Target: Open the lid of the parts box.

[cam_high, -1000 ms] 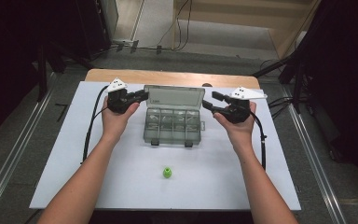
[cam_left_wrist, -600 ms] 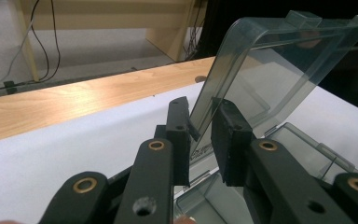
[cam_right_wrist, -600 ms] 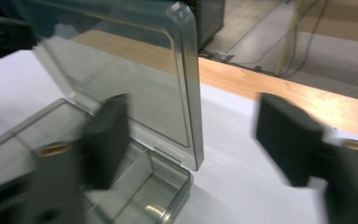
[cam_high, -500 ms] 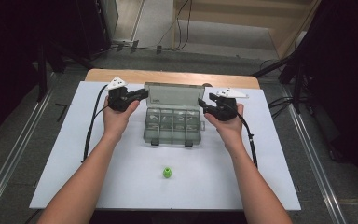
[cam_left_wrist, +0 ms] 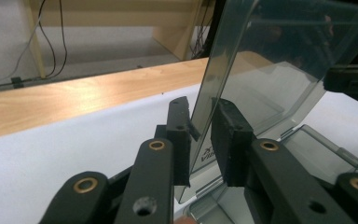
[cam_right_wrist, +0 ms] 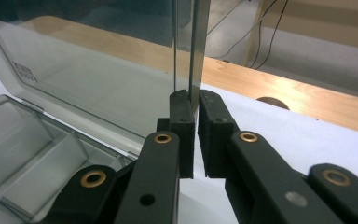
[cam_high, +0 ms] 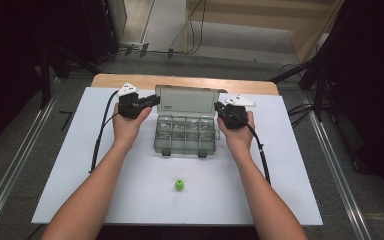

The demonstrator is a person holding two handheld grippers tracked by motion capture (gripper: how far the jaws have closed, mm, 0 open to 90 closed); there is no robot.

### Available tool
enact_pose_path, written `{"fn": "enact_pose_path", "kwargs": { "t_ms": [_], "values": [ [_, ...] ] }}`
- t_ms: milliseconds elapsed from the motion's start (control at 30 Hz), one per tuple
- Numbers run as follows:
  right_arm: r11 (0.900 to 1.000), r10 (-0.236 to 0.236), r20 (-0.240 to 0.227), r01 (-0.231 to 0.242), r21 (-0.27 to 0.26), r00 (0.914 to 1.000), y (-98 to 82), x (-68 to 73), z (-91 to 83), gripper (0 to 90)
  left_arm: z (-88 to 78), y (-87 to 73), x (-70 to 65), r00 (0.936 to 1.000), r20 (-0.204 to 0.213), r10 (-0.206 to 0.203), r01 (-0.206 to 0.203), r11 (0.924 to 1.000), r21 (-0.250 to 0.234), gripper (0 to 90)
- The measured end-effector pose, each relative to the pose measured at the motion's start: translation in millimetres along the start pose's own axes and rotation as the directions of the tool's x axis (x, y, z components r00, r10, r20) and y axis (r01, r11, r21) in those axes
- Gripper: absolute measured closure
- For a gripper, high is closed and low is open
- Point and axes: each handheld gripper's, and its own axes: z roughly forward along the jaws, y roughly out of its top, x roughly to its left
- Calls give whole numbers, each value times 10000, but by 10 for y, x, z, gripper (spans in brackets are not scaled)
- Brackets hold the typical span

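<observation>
A clear plastic compartment box (cam_high: pixel 186 135) sits at the middle of the white bench (cam_high: pixel 80 165), its lid (cam_high: pixel 186 101) standing open and upright at the far side. The left hand-held gripper (cam_high: pixel 152 101) is at the lid's left edge; in the left gripper view (cam_left_wrist: pixel 200 140) the lid's edge (cam_left_wrist: pixel 261 60) passes between its two jaws, with one jaw close against the pane and a sliver of gap at the other, so how firmly it pinches is hard to judge. The right hand-held gripper (cam_high: pixel 219 107) is at the lid's right edge, and its jaws have just been closing; in the right gripper view (cam_right_wrist: pixel 196 135) they are clamped on the thin edge of the lid (cam_right_wrist: pixel 98 70). The box's compartments look empty, though the smoky plastic and reflections blur their floors. A small green piece (cam_high: pixel 179 185) lies alone on the bench nearer the person, well apart from the box; its shape is too small to make out.
</observation>
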Motion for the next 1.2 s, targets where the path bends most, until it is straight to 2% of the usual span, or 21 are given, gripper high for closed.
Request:
{"fn": "enact_pose_path", "kwargs": {
  "t_ms": [67, 200, 467, 600, 700, 867, 1033, 1100, 1133, 1200],
  "values": [
    [9999, 134, -87, -134, 27, 9999, 4, -21, 12, 831, 34, -23, 9, 9997, -187, -151, 154, 9998, 142, 733],
    [9997, 221, -165, -220, 86, 9996, 21, -40, 35, 831, 83, -67, 27, 9987, -263, -432, 439, 9986, 291, 726],
    [9983, 554, -376, -547, 184, 9978, 48, -97, 96, 830, 157, -157, 39, 9969, -550, -564, 600, 9960, 655, 776],
    [9965, 815, -435, -805, 238, 9957, 51, -112, 114, 830, 167, -170, 46, 9963, -638, -576, 627, 9948, 808, 794],
    [9965, 808, -474, -797, 249, 9956, 59, -126, 131, 828, 179, -168, 21, 9954, -926, -248, 330, 9956, 880, 822],
    [9949, 985, -516, -971, 283, 9938, 72, -142, 159, 823, 196, -170, 2, 9932, -1154, -174, 279, 9956, 898, 838],
    [9850, 1695, -582, -1673, 414, 9838, -6, -172, 209, 768, 205, -174, 1, 9929, -1181, -156, 262, 9957, 887, 841],
    [9832, 1802, -568, -1782, 393, 9820, -25, -178, 218, 767, 207, -175, 1, 9929, -1186, -137, 242, 9958, 882, 841],
    [9774, 2088, -629, -2061, 476, 9759, -51, -183, 231, 766, 209, -176, 2, 9929, -1179, -161, 265, 9959, 870, 841],
    [9761, 2153, -696, -2126, 442, 9741, -69, -196, 251, 773, 210, -176, 2, 9929, -1181, -173, 276, 9959, 861, 841]
  ]
}}
